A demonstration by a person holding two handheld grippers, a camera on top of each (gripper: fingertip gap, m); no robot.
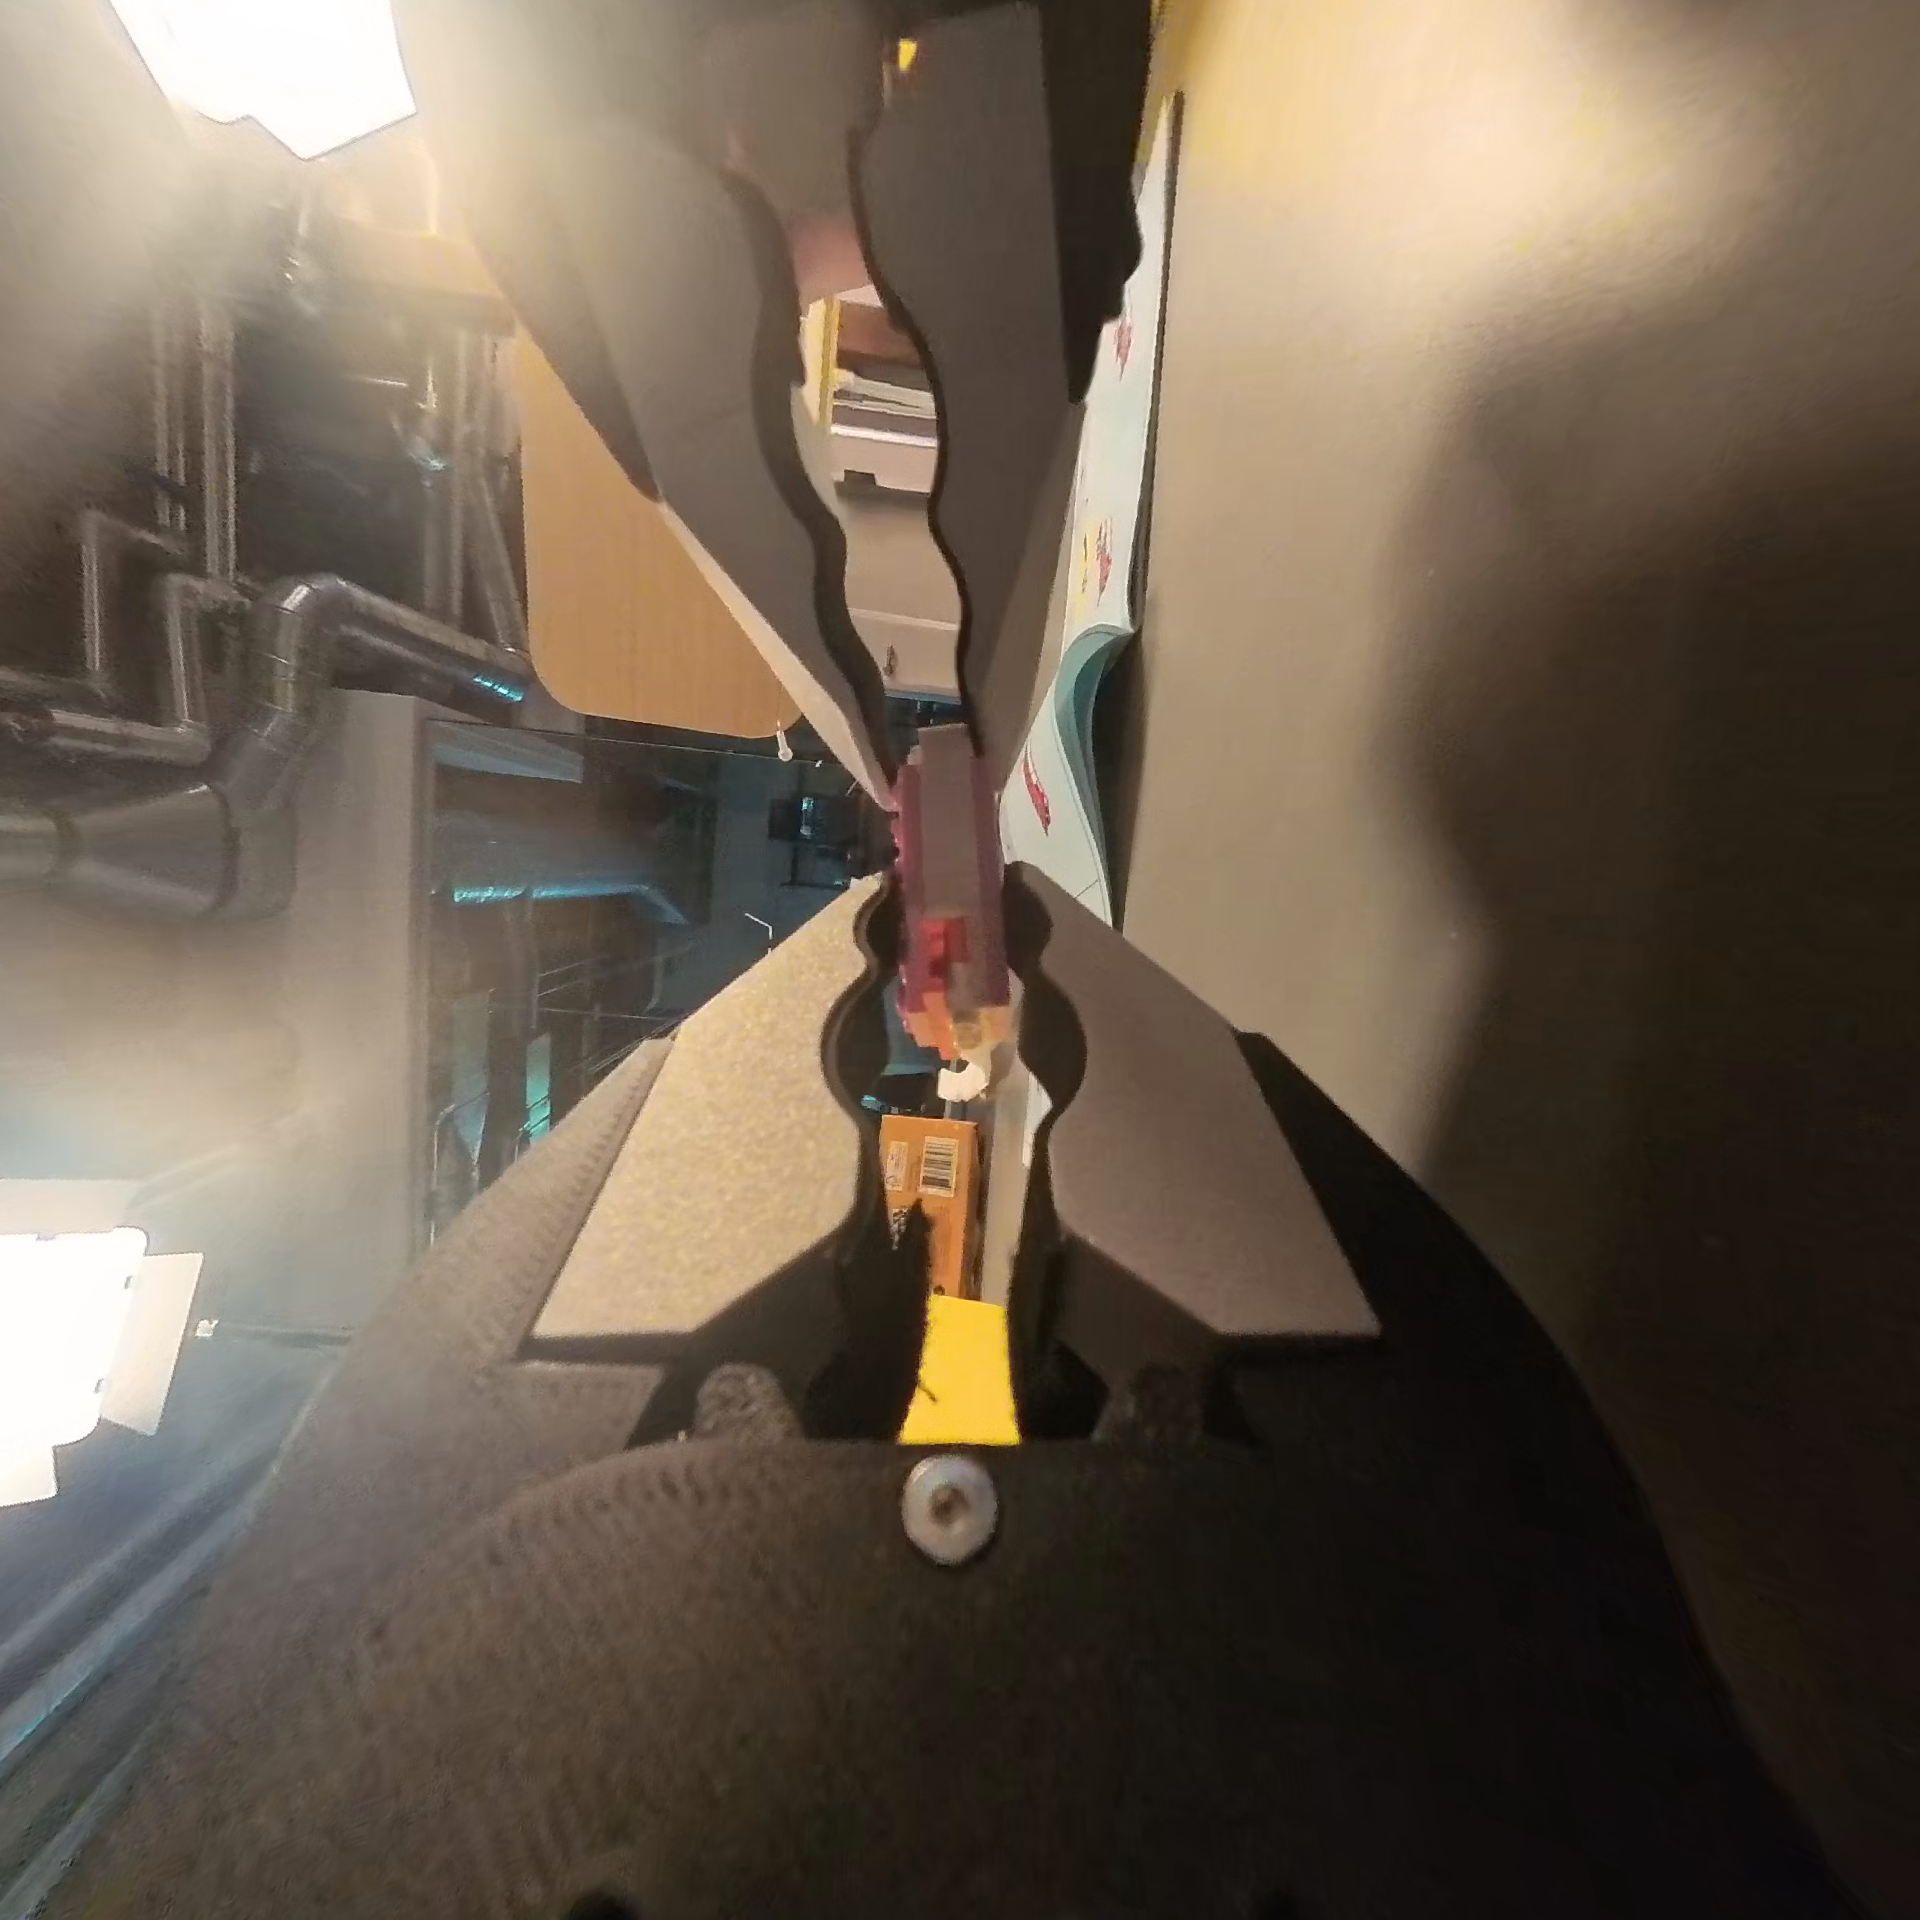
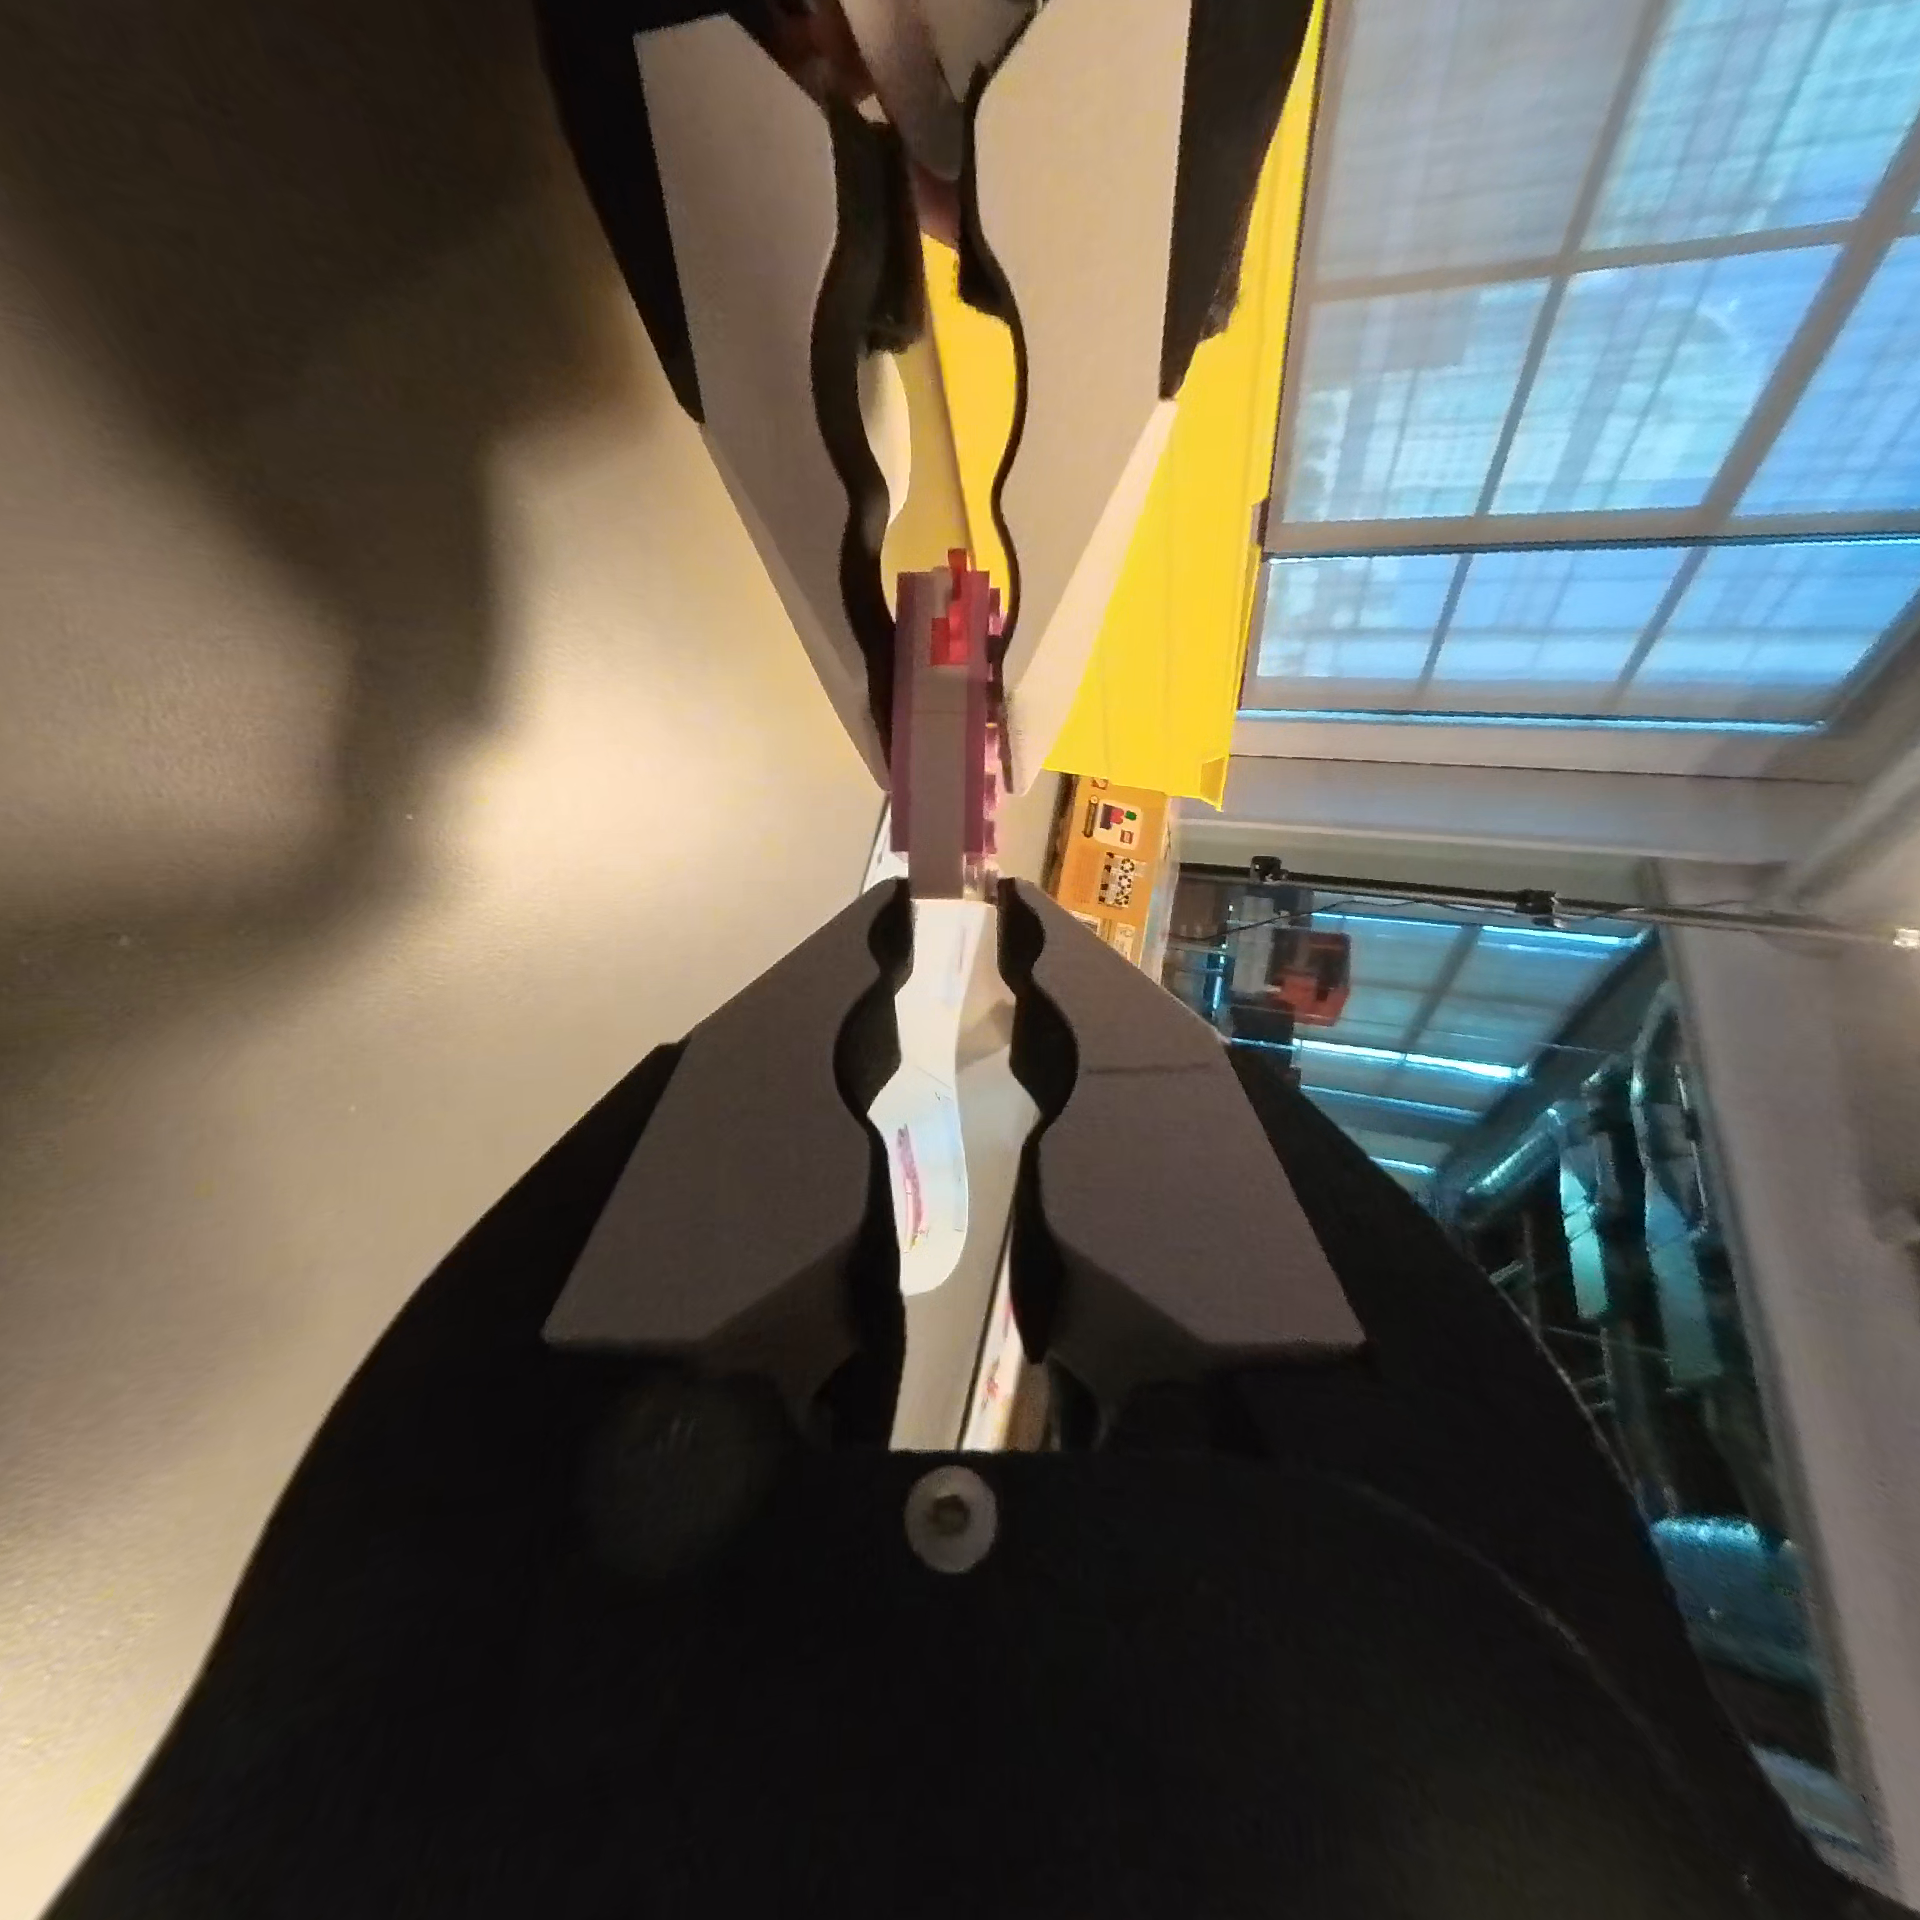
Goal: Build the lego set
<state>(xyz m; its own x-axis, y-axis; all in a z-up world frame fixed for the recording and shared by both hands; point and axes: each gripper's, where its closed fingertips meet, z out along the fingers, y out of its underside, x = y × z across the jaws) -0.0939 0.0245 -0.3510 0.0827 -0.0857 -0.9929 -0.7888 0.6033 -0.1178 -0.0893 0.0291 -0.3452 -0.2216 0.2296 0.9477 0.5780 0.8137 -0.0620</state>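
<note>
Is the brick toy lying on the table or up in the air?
Up in the air. The purple brick toy hangs between the left gripper and right gripper, one closed on each end; nothing is under it.

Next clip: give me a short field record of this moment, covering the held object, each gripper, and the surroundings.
object: purple and grey toy brick assembly, red and orange bricks at one end
left gripper: fingers closed on the red and orange end
right gripper: fingertips at the grey end
surface: pale tabletop
nearby: yellow box, orange-brown carton, open illustrated booklet
</note>
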